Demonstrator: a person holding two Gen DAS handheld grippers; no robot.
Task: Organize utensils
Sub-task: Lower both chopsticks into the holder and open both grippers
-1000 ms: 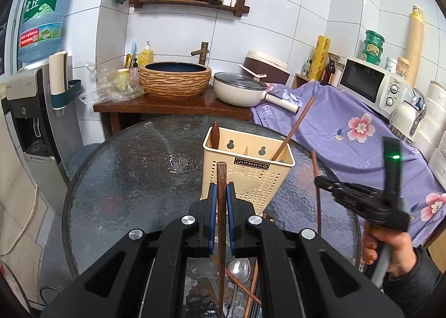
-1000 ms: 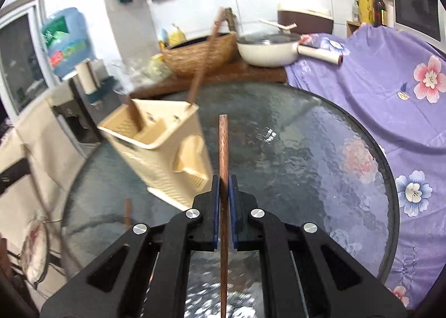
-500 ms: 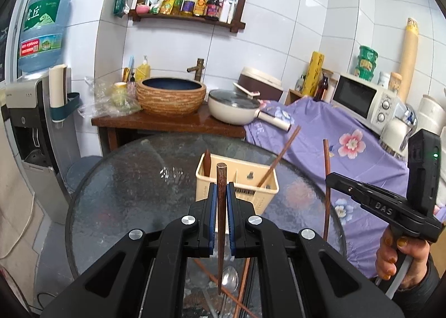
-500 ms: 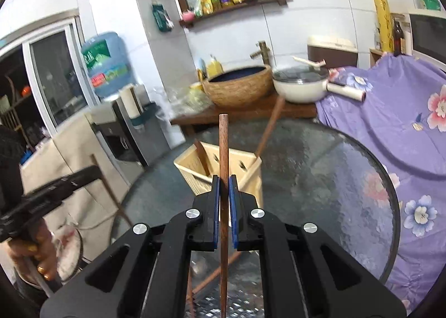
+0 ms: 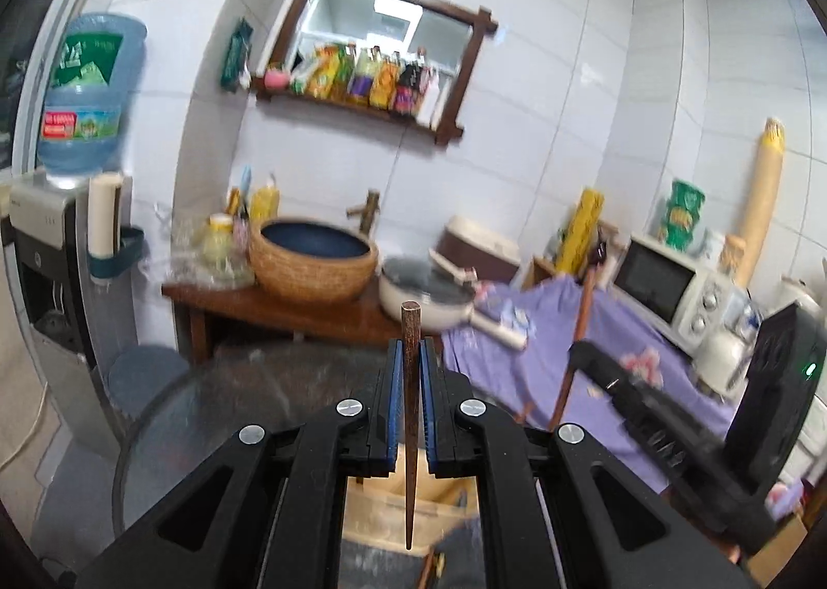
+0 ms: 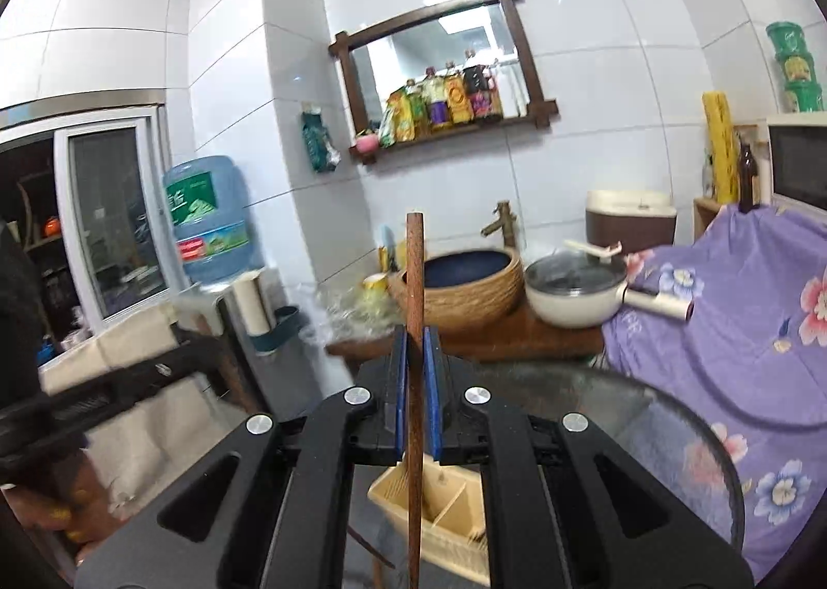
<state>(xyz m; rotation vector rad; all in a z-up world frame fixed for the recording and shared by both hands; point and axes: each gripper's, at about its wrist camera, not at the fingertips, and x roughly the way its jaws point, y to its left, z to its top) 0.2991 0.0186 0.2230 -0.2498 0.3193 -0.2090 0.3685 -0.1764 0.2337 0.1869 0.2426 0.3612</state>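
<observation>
Both grippers clamped tight on a wooden chopstick each — left gripper [image 5: 408,413] and right gripper [image 6: 415,395] — above the cream utensil holder [image 6: 439,527] on the glass worktop [image 6: 672,434].

1. My left gripper [image 5: 408,395]: matte black frame, blue pads lining its fingers [image 5: 394,398], four round silver screws.
2. My right gripper [image 6: 415,390]: same black build, blue-lined fingers [image 6: 432,398], silver screws; small green light on its rear block.
</observation>
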